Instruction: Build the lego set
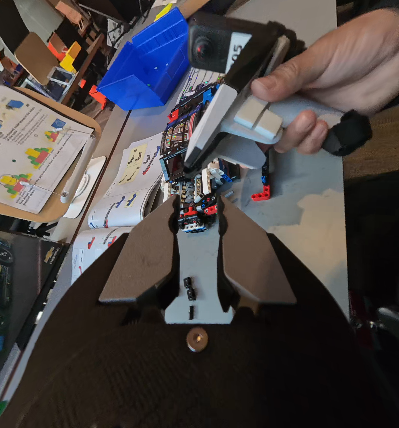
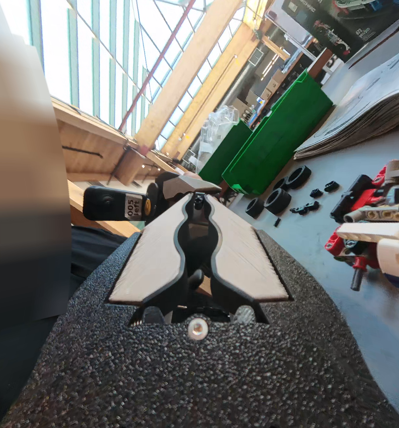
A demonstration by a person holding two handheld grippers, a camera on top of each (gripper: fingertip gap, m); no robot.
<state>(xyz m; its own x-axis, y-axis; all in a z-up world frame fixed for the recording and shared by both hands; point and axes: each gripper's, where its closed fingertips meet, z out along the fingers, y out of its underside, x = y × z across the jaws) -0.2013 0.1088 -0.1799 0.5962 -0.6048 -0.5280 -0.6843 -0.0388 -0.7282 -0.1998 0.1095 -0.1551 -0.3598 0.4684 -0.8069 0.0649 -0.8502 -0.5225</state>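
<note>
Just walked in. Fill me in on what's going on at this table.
A person is building a Lego car with two handheld grippers. The left gripper is open, empty, and aimed at the half-built car on the grey table. The right gripper is shut on a small black piece, raised off the table. Four black tyres and the open instruction booklet lie nearby.

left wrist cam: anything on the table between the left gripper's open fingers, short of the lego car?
Yes. In the left wrist view, three small black pieces lie on the grey table between the left gripper fingers, short of the lego car.
</note>
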